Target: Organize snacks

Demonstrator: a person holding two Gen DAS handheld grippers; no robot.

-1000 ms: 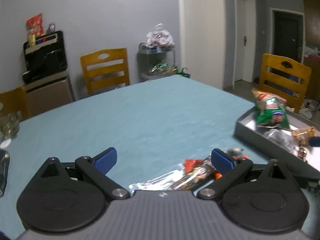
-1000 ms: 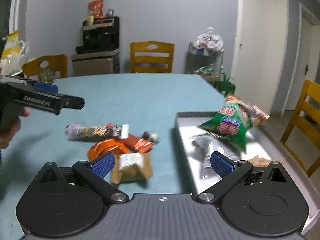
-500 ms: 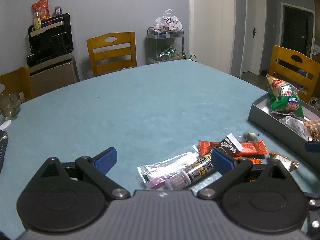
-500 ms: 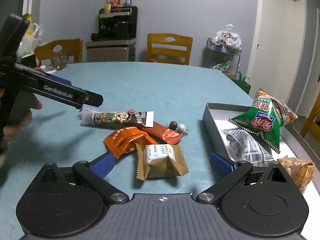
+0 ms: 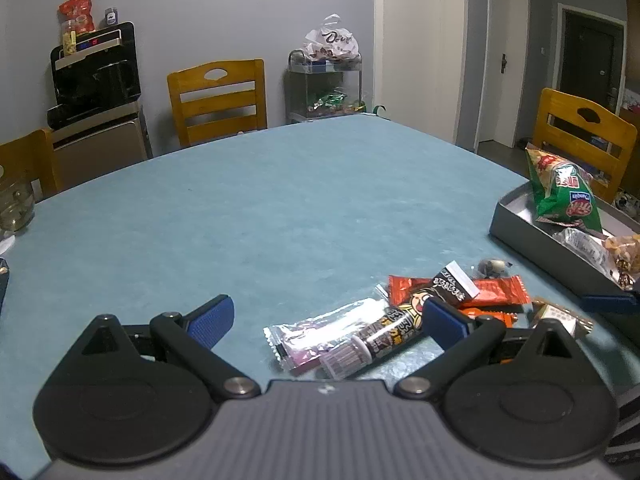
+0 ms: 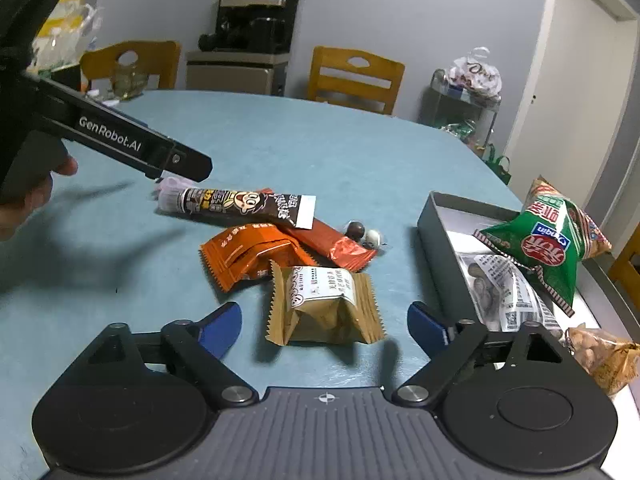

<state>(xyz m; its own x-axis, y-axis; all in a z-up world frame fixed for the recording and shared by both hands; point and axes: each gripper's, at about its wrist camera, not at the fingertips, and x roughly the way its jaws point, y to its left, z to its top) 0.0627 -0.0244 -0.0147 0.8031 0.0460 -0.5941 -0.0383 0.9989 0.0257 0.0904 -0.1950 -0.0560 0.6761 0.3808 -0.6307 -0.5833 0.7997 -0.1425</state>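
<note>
Tan packet (image 6: 326, 306) lies just ahead of right gripper (image 6: 324, 326), between closing jaws, untouched, long axis crosswise. Left gripper (image 5: 326, 322) released over tube snack (image 5: 384, 332); tray (image 6: 440, 216) right.

- Left wrist view looks low across the blue table (image 5: 280, 208), snack pile near, tray (image 5: 532, 236) at right.
- Right wrist view faces the same snack pile (image 6: 288, 248) close up, from the tray side.
</note>
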